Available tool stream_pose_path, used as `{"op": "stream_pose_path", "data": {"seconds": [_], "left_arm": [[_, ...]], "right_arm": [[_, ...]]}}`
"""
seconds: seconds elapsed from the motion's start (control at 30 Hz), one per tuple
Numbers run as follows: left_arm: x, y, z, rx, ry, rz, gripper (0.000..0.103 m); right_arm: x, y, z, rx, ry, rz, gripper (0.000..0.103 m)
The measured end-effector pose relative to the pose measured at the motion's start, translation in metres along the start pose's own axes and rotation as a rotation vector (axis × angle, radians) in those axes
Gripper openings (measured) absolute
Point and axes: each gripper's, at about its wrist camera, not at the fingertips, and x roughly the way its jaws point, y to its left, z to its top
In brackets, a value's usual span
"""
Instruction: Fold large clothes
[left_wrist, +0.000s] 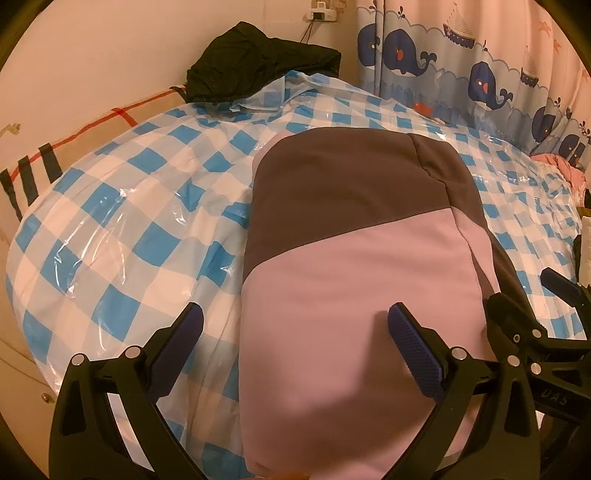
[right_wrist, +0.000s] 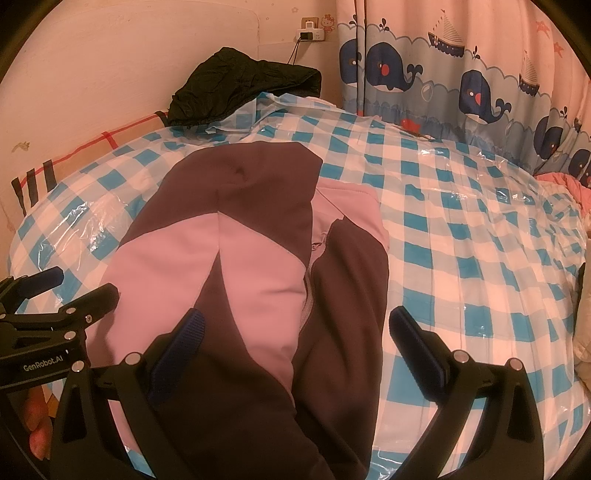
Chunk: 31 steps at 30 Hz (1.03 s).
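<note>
From my right wrist view I see the jacket (right_wrist: 258, 258) with its zipper and a folded sleeve; the left wrist view shows only a smooth pink and dark brown panel. The jacket lies on the bed (left_wrist: 110, 206), over a blue checked plastic sheet. My left gripper (left_wrist: 295, 332) and my right gripper (right_wrist: 297, 332) both stand wide, holding nothing.

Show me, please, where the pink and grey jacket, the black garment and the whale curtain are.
pink and grey jacket (right_wrist: 258, 266): right wrist view, pink chest panel.
black garment (left_wrist: 258, 62): left wrist view, crumpled middle.
whale curtain (right_wrist: 476, 92): right wrist view, a whale print.
</note>
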Motion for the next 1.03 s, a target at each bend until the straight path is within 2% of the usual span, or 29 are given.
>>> {"op": "stream_pose_path", "data": {"seconds": [0.17, 0.43, 0.57, 0.73, 1.03], "left_arm": [[0.004, 0.005, 0.002, -0.018, 0.026, -0.021, 0.096], [0.008, 0.005, 0.005, -0.003, 0.03, -0.014, 0.096], [0.007, 0.009, 0.005, -0.008, 0.041, -0.05, 0.096], [-0.001, 0.007, 0.005, 0.003, -0.002, 0.017, 0.096], [-0.006, 0.004, 0.004, 0.017, -0.016, 0.04, 0.096]], "right_arm": [[0.0, 0.0, 0.0, -0.001, 0.0, 0.0, 0.096], [0.0, 0.0, 0.001, 0.0, 0.001, 0.001, 0.096], [0.0, 0.0, 0.001, 0.001, 0.001, 0.001, 0.096], [0.0, -0.001, 0.001, 0.0, 0.001, 0.001, 0.096], [0.0, -0.001, 0.001, 0.001, 0.002, 0.002, 0.096]]}}
